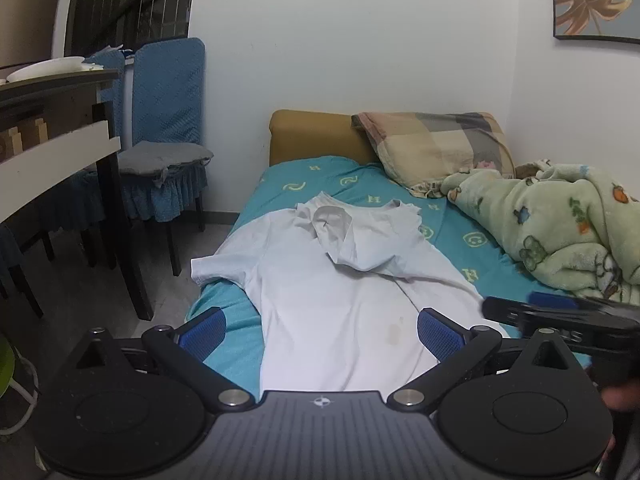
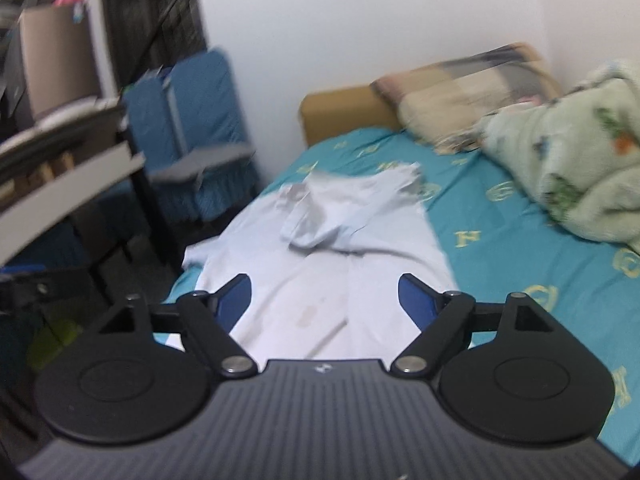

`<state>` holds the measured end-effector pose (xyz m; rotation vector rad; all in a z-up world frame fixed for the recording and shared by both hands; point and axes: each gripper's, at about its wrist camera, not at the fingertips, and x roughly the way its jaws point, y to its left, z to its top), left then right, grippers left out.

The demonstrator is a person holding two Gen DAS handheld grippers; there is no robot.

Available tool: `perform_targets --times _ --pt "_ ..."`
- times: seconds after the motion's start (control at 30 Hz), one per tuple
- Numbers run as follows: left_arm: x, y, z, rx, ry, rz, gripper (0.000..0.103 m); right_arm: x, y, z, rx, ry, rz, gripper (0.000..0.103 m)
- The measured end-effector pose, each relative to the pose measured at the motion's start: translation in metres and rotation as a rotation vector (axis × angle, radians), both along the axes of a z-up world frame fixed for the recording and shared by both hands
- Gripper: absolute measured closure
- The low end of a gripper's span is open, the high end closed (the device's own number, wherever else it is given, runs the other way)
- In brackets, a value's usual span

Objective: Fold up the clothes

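A white short-sleeved shirt (image 1: 332,292) lies spread on the teal bed sheet (image 1: 288,178), its right sleeve folded over the chest and its left sleeve hanging off the bed edge. It also shows, blurred, in the right wrist view (image 2: 320,248). My left gripper (image 1: 322,330) is open and empty, hovering above the shirt's lower hem. My right gripper (image 2: 325,298) is open and empty above the same hem; it shows blurred at the right in the left wrist view (image 1: 560,316).
A checked pillow (image 1: 436,148) and a crumpled green blanket (image 1: 560,224) lie at the bed's far right. A blue-covered chair (image 1: 164,136) and a dark table (image 1: 60,120) stand left of the bed, with floor (image 1: 100,292) between.
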<state>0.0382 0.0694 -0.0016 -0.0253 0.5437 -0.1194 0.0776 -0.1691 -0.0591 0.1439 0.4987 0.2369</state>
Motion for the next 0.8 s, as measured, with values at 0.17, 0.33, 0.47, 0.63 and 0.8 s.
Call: perform_targets --times 0.17,0.33,0.47,0.63,0.8 --pt "0.017 0.026 -0.009 -0.016 0.011 0.009 0.0 0.073 0.05 -0.011 -0.062 0.062 0.168 0.022" --pt "0.042 0.063 -0.033 -0.084 0.03 0.063 0.0 0.158 0.131 -0.029 -0.169 0.1 0.329 0.022" --pt "0.069 0.086 -0.061 -0.132 0.076 0.109 0.0 0.218 0.212 -0.055 -0.266 0.117 0.489 0.022" --pt "0.101 0.118 -0.094 -0.185 0.119 0.194 0.0 0.267 0.3 -0.096 -0.434 0.08 0.621 0.022" --pt "0.119 0.143 -0.116 -0.274 0.158 0.251 0.0 0.304 0.346 -0.129 -0.611 0.075 0.622 0.035"
